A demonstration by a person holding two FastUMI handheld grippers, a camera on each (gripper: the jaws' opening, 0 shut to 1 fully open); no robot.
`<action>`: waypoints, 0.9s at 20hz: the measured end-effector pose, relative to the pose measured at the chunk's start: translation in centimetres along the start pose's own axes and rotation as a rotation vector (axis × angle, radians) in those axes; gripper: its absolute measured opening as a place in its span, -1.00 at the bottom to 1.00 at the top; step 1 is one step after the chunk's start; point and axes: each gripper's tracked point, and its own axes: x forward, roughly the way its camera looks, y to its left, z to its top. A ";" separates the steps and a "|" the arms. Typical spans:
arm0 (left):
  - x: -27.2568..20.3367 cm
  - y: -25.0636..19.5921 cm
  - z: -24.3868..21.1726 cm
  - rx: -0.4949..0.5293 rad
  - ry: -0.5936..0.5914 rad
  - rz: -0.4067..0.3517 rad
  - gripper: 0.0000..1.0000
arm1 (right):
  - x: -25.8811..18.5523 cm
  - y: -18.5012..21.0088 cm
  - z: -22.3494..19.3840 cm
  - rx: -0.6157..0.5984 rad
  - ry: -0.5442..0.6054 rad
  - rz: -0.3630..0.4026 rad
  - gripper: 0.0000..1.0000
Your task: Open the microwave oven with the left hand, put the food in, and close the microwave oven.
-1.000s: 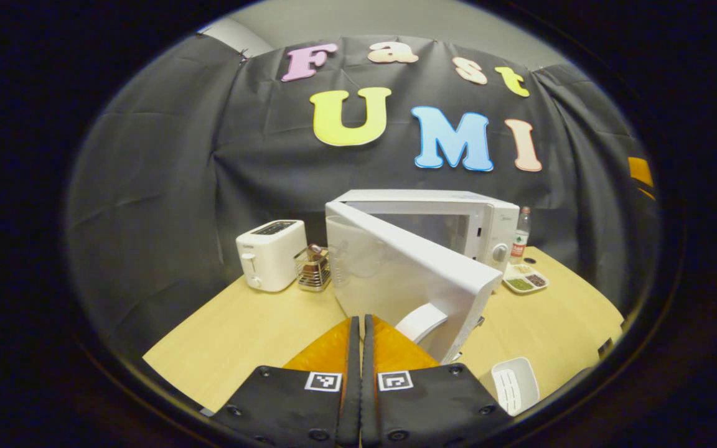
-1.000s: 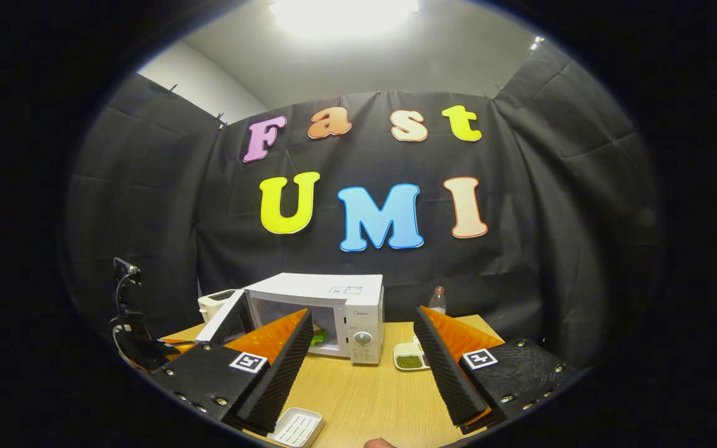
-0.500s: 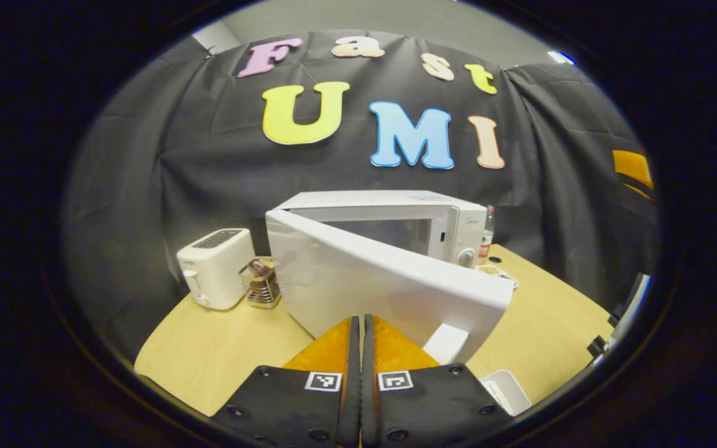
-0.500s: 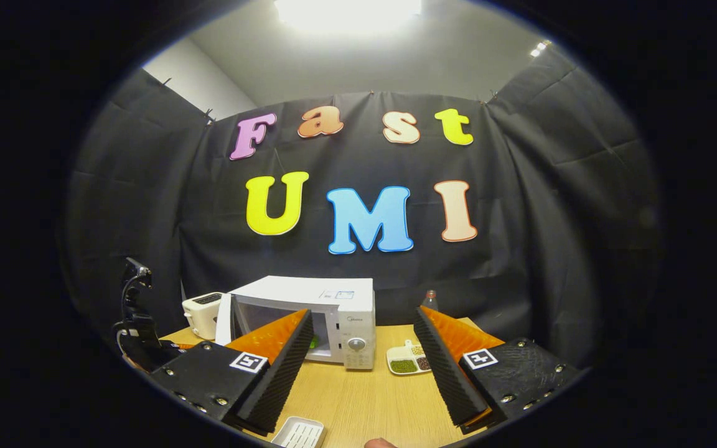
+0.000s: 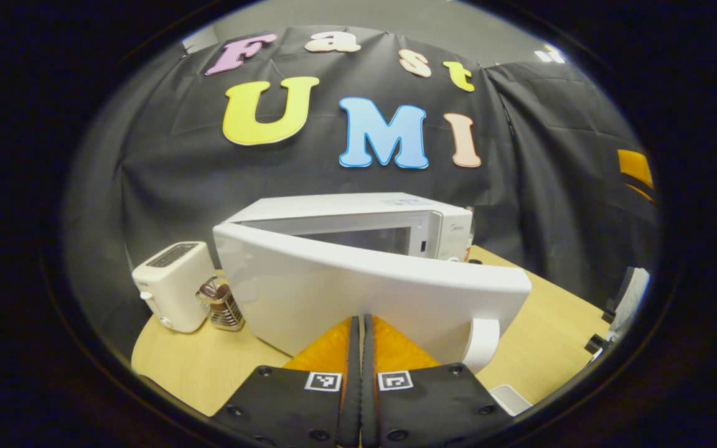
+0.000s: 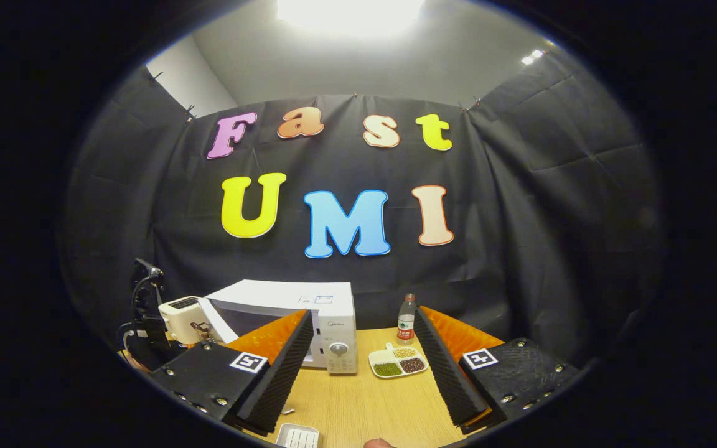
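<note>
- On the wooden desk [image 5: 209,367], a white toaster [image 5: 170,286] stands at the far left, with a small wire basket [image 5: 221,305] just beside it, between the toaster and the microwave oven [image 5: 358,218].
- In the right gripper view, a clear bottle [image 6: 405,319] stands to the right of the oven near the cloth wall, a divided dish [image 6: 398,361] of beans and grains lies in front of it, and a white slotted tray [image 6: 297,436] sits at the near edge.
- The oven's long side runs across the desk, its front facing the near edge; its control knob [image 6: 338,349] is on the right end.
- The oven door [image 5: 365,298], hinged on the left, is partly ajar, its handle [image 5: 482,344] at the free right edge.
- The left claw [image 5: 360,330] has its fingers pressed together right up against the door's outer face.
- The right claw [image 6: 361,358] is spread wide apart, empty, well back from the oven.
</note>
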 end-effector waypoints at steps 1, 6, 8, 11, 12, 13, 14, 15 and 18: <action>0.7 0.0 0.1 0.001 -0.001 -0.007 -0.86 | 0.0 -0.1 -0.3 -0.002 0.008 -0.011 0.96; 4.5 -0.2 1.1 -0.011 -0.012 -0.035 -0.86 | 0.3 -1.2 -0.8 -0.002 0.023 -0.090 0.96; 6.0 0.1 1.7 -0.013 -0.020 -0.027 -0.85 | 0.4 -1.7 -1.0 0.000 0.029 -0.118 0.96; 8.1 0.4 2.1 -0.019 -0.028 -0.020 -0.86 | 0.6 -2.1 -1.5 -0.005 0.042 -0.151 0.96; 8.9 0.6 2.3 -0.018 -0.028 -0.017 -0.86 | 0.6 -2.2 -1.6 -0.009 0.046 -0.159 0.96; 9.5 0.7 2.6 -0.019 -0.032 -0.012 -0.86 | 0.7 -2.3 -1.7 -0.016 0.050 -0.166 0.96; 10.1 1.0 2.7 -0.020 -0.035 -0.005 -0.86 | 0.7 -2.5 -1.9 -0.024 0.054 -0.174 0.97; 10.7 1.1 2.6 -0.023 -0.033 -0.002 -0.86 | 0.6 -2.6 -2.0 -0.031 0.058 -0.179 0.97; 12.3 1.6 2.9 -0.038 -0.033 0.015 -0.86 | 0.7 -3.2 -2.2 -0.041 0.070 -0.209 0.96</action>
